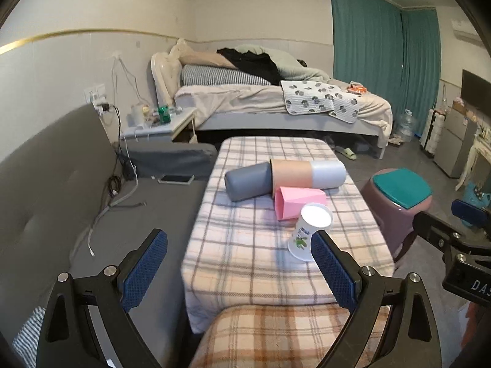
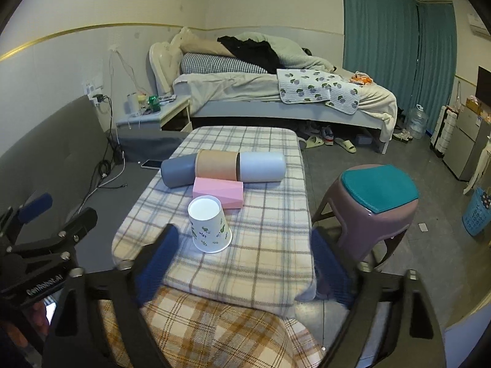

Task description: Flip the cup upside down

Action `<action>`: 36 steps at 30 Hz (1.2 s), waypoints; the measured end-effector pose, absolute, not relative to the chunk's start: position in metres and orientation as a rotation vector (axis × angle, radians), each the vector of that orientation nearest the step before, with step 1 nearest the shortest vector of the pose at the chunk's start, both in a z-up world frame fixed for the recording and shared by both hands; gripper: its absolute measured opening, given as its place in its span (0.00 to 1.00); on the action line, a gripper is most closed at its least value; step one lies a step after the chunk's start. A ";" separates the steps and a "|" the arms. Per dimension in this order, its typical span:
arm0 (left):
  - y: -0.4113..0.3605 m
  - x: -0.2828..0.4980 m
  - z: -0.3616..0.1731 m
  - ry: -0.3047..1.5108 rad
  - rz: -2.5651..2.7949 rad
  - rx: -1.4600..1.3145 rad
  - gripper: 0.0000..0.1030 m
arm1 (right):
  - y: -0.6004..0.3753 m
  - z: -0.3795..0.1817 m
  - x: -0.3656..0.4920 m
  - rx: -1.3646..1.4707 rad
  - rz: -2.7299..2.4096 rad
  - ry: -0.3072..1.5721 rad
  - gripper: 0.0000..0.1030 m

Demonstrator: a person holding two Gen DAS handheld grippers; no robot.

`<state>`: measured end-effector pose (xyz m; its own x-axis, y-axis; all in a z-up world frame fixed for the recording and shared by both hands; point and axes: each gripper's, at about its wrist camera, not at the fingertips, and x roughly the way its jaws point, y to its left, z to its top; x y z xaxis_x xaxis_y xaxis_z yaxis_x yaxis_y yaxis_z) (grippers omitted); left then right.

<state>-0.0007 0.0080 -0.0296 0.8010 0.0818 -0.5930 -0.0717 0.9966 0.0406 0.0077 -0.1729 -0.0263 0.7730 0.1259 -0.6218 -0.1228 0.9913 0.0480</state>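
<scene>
- White paper cup with green print (image 2: 209, 227) stands mouth-down on the plaid-blanketed worktop (image 2: 260, 260), near a pink box (image 2: 218, 192).
- Left tongs (image 1: 241, 271) and right tongs (image 2: 245, 271) spread wide, apparently touching nothing.

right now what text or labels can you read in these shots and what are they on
"GenRobot.AI": on the left gripper body, right wrist view.
"DAS", cut off at the frame edge: on the right gripper body, left wrist view.
Paper cup: green and blue print, too blurred to read.
No other text is readable.
</scene>
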 end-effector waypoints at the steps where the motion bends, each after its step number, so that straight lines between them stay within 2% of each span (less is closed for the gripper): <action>1: 0.008 -0.001 -0.030 0.638 0.089 0.018 0.95 | -0.171 -0.025 0.007 0.000 0.132 0.668 0.90; 8: 0.003 -0.007 -0.030 0.599 0.119 0.092 0.98 | -0.173 -0.029 0.005 0.005 0.124 0.646 1.00; 36: 0.010 -0.013 -0.027 0.617 0.093 0.012 0.98 | -0.179 -0.037 0.008 0.023 0.122 0.672 1.00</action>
<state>-0.0129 0.0105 -0.0268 0.8115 0.0909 -0.5772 -0.0839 0.9957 0.0389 0.0082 -0.1787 -0.0368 0.7757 0.1204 -0.6195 -0.1056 0.9926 0.0606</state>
